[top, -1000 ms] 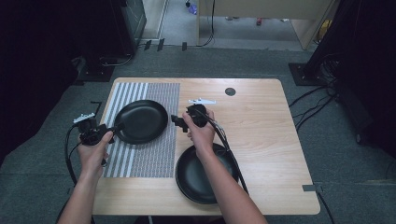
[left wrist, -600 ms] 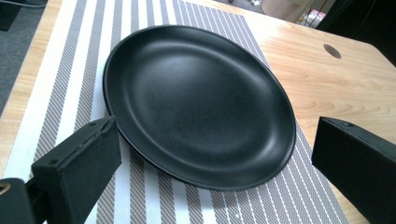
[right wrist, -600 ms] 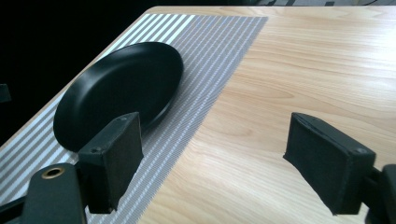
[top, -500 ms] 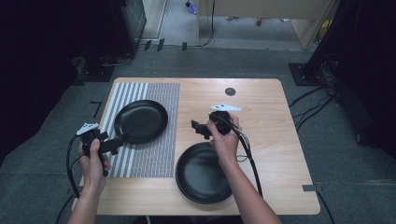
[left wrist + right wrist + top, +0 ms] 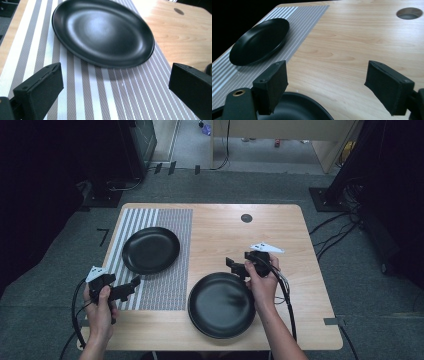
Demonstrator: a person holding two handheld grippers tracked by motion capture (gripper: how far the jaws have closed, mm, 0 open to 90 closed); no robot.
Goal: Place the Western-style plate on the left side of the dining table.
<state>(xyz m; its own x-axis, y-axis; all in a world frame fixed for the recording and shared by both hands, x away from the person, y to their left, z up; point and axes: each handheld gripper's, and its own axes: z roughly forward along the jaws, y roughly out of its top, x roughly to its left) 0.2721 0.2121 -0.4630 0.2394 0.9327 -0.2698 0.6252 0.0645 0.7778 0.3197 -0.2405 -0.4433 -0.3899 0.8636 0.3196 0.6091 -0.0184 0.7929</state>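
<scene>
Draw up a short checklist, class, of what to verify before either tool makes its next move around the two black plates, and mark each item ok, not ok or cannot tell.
1. Left tool open and empty: ok; its jaws have just been opening, nothing between them.
2. Right tool open and empty: ok; its jaws have just been opening, nothing between them.
3. Round black plate on the striped grey placemat lies flat, wholly on the mat: ok.
4. Second round black plate on the bare wooden table lies flat, inside the table edge: ok.
5. Plates apart, not touching: ok.
6. Which plate is meant next: cannot tell.
</scene>
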